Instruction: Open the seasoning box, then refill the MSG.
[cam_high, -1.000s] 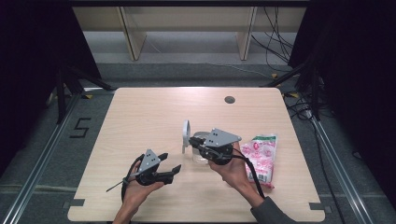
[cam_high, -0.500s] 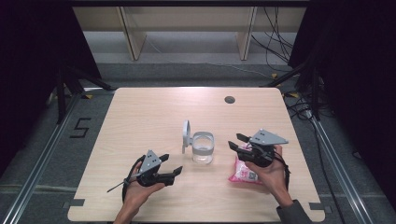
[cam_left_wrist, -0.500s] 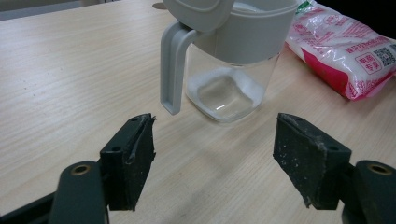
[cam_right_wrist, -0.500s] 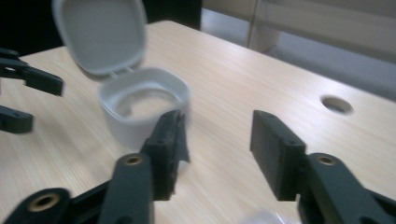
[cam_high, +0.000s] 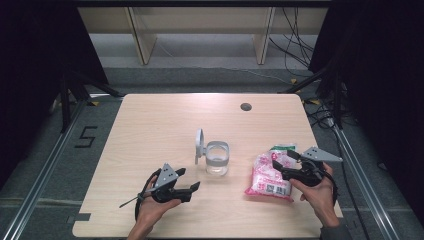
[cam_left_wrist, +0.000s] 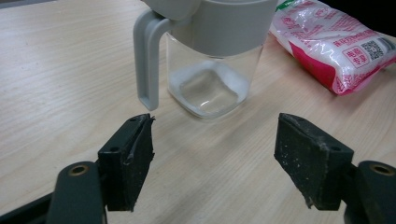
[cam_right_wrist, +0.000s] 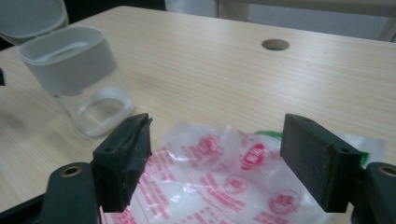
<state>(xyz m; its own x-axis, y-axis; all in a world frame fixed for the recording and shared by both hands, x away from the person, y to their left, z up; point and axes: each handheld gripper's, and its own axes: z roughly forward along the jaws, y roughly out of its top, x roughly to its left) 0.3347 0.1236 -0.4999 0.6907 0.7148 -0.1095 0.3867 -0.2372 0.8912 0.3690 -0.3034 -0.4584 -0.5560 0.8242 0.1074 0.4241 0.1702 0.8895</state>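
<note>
A clear jar (cam_high: 217, 159) with a grey collar and a flipped-up lid stands mid-table; its grey handle faces my left gripper in the left gripper view, where the jar (cam_left_wrist: 215, 56) has a little white powder at the bottom. A pink-and-white bag (cam_high: 269, 176) lies flat to the jar's right. My left gripper (cam_high: 187, 179) rests open on the table just short of the jar, nothing between its fingers. My right gripper (cam_high: 278, 169) hovers at the bag's right end, its jaws just opened wide. The bag (cam_right_wrist: 224, 182) lies below them, untouched by the pads.
A round cable hole (cam_high: 245, 106) sits near the table's far right edge. Bare wood stretches left of and behind the jar. Shelving legs and cables stand on the floor beyond the table. The bag lies close to the right edge.
My right gripper left the jar, swung right and sank over the bag while its jaws opened. The left gripper and the jar have stayed put.
</note>
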